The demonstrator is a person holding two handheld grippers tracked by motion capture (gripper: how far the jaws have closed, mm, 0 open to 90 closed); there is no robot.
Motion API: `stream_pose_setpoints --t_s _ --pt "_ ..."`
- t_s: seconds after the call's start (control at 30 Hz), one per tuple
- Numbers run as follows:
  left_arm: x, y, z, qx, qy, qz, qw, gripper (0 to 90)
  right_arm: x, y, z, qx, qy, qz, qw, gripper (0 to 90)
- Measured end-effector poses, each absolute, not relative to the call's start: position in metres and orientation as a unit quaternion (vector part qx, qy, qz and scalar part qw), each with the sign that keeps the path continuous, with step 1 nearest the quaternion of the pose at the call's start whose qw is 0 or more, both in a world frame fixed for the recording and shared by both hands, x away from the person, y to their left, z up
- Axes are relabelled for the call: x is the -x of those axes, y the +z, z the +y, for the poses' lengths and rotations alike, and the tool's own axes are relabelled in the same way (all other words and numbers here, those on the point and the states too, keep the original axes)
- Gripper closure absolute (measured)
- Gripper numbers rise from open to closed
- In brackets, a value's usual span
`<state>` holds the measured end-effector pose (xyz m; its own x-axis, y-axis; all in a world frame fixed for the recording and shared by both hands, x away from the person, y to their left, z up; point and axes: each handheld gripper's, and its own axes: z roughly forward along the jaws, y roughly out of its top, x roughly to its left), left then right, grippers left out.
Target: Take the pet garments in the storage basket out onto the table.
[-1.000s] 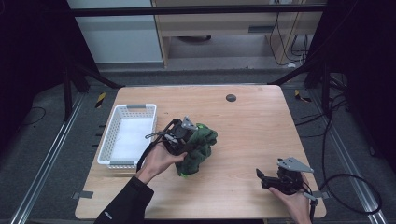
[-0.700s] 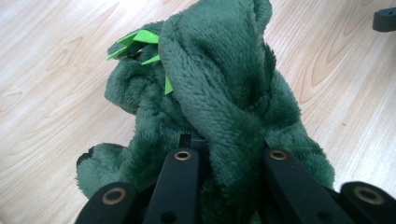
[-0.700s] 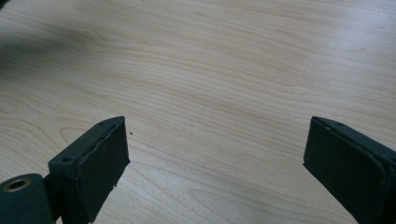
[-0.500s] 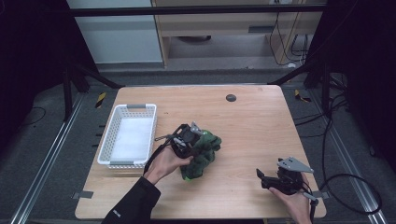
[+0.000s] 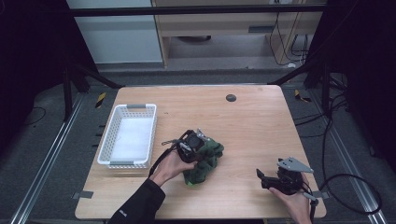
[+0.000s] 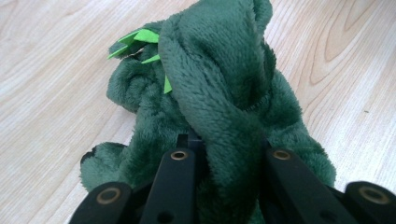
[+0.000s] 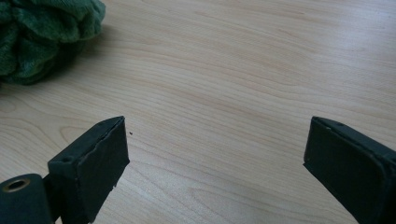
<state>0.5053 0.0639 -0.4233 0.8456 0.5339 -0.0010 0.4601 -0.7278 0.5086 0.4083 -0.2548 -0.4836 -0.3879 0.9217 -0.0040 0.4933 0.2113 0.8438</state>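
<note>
The green plush toy (image 5: 204, 160) lay on the tabletop (image 5: 247, 121) just right of the white basket (image 5: 127, 136). Being soft and limp, it could sag or slide out if only a fold was pinched. The left gripper (image 6: 224, 163) had its jaws clamped on a plush fold, recently easing slightly. The right gripper (image 7: 215, 154), well right of the basket, rested with jaws wide apart, holding nothing.

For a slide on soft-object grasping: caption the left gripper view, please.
Left hand-held gripper pinching a fold of a green plush toy resting on a wooden table.
</note>
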Motion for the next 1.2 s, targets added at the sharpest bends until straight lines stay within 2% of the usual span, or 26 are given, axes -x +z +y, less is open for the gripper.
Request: stream_pose_setpoints --t_s 0.1,0.37,0.73,0.9,1.2 --pt "-0.506 -0.426 0.062 -0.927 0.071 0.267 0.252 76.0 -0.408 -0.483 -0.255 -0.486 0.401 0.730 0.266 6.4" --pt "-0.508 -0.429 0.067 -0.923 0.069 0.279 0.257 60.6 -0.408 -0.483 -0.255 -0.483 0.400 0.731 0.268 6.2" --pt "-0.500 -0.423 0.077 -0.912 0.092 0.277 0.290 31.1 -0.408 -0.484 -0.254 -0.485 0.399 0.731 0.266 5.6" --pt "-0.492 -0.418 0.083 -0.904 0.108 0.274 0.309 25.9 -0.408 -0.484 -0.255 -0.487 0.398 0.730 0.267 5.2" --pt "-0.476 -0.412 0.103 -0.879 0.124 0.290 0.358 23.8 -0.408 -0.484 -0.256 -0.490 0.397 0.727 0.271 4.7"
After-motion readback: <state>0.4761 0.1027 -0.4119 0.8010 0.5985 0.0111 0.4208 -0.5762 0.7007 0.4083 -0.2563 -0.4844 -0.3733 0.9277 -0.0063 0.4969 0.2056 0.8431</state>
